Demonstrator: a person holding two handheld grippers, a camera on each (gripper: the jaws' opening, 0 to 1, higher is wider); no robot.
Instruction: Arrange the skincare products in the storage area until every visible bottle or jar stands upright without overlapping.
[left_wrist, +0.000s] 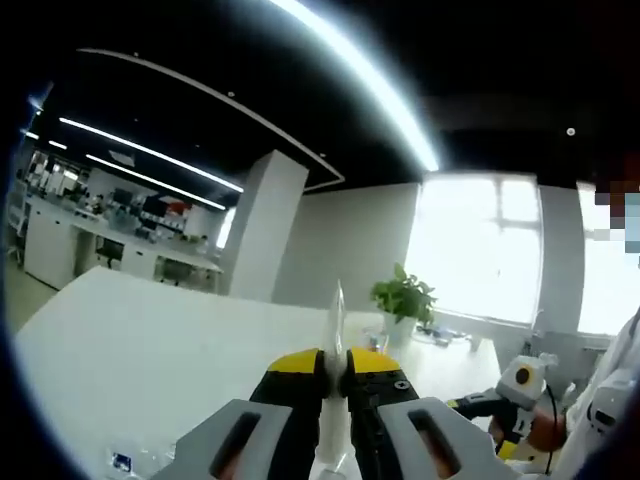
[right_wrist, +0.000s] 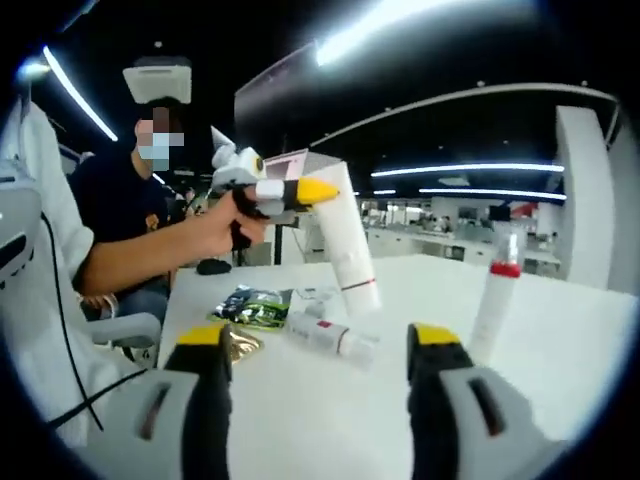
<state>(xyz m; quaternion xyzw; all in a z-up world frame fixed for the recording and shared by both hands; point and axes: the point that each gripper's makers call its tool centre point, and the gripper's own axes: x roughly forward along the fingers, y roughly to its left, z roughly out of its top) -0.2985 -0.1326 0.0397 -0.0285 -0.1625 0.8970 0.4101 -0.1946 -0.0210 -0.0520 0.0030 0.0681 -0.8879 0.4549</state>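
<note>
In the right gripper view, the right gripper (right_wrist: 315, 375) stands spread wide over the white table (right_wrist: 560, 350), gripping nothing. Just beyond its 2 jaws a small tube (right_wrist: 325, 334) lies flat, with a green packet (right_wrist: 250, 305) behind it. A slim bottle (right_wrist: 495, 295) with a red band stands upright to the right. Farther off, the left gripper (right_wrist: 318, 190) is pinched on a large white tube (right_wrist: 350, 250), holding it tilted above the table. In the left gripper view, the left gripper's jaws clamp the tube's thin edge (left_wrist: 337, 330); a potted plant (left_wrist: 405, 300) sits beyond.
</note>
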